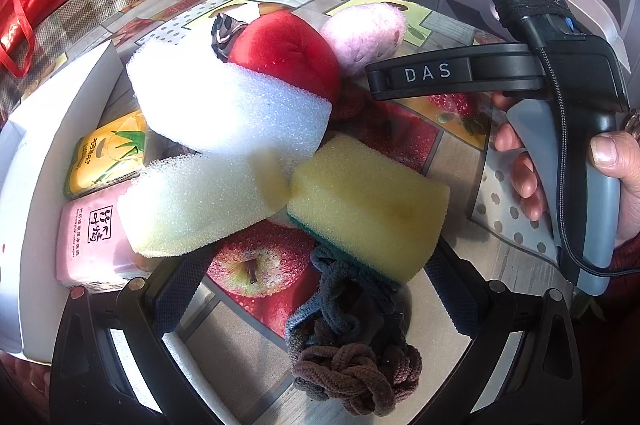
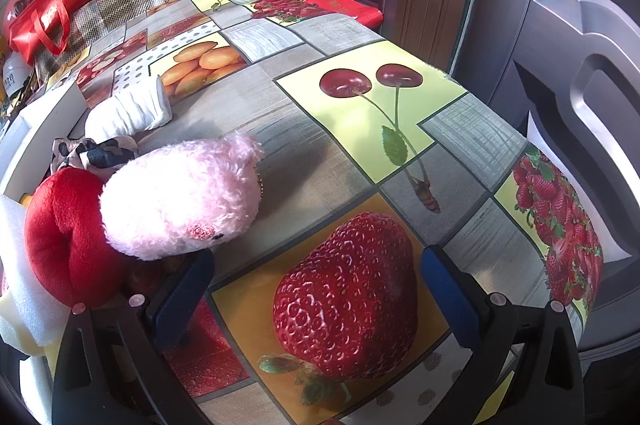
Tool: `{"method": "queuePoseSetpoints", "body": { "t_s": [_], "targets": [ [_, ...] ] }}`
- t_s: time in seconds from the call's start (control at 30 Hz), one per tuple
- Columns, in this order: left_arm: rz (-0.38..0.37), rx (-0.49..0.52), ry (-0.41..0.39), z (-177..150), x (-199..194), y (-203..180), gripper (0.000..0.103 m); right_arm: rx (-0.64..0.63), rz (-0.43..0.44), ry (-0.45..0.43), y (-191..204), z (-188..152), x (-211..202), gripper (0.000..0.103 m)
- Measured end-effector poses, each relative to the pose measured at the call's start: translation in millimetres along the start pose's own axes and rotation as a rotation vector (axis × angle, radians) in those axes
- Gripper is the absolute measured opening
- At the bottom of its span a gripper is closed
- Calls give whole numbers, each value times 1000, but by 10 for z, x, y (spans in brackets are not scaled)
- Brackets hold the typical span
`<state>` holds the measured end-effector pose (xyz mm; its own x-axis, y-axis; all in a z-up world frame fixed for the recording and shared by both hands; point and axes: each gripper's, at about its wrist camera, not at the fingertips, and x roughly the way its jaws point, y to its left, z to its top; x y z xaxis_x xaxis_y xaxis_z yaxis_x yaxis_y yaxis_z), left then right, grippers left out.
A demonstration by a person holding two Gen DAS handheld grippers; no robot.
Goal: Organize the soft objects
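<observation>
Soft objects sit heaped mid-table: yellow sponge (image 1: 370, 203) w/ green scrub base, white foam block (image 1: 232, 101) on top of a second foam piece (image 1: 200, 203), red plush (image 1: 286, 53), pink plush (image 1: 364, 31), and knotted hair ties (image 1: 352, 365) nearest the left gripper (image 1: 316, 289). Left gripper jaws spread wide, empty, straddling the sponge and ties w/o touching as far as I can tell. Right gripper (image 2: 316, 299) also wide, empty, hovering over bare cloth just beside the pink plush. Step, by my read: picking a first piece from the pile; nothing grasped yet. White box (image 1: 48, 161) at left already holds two tissue packs (image 1: 106, 153), prob. the destination. Next move needs left jaws lowered around the sponge, closing gently since foam squashes. Surface: glossy fruit-print tablecloth (image 2: 360, 153). Room: dark panelled doors behind, red bags (image 2: 60, 9) and a checked cover at far left.
</observation>
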<state>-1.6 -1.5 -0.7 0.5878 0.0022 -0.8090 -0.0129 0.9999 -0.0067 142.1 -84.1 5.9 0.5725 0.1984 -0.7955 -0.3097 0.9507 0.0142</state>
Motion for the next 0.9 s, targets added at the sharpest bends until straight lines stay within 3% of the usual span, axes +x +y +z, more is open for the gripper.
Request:
{"method": "queuePoseSetpoints", "body": {
  "t_s": [0.9],
  "targets": [
    [1, 1, 0, -11, -1, 14, 103, 0, 0, 0, 4, -1, -2, 103]
  ]
}}
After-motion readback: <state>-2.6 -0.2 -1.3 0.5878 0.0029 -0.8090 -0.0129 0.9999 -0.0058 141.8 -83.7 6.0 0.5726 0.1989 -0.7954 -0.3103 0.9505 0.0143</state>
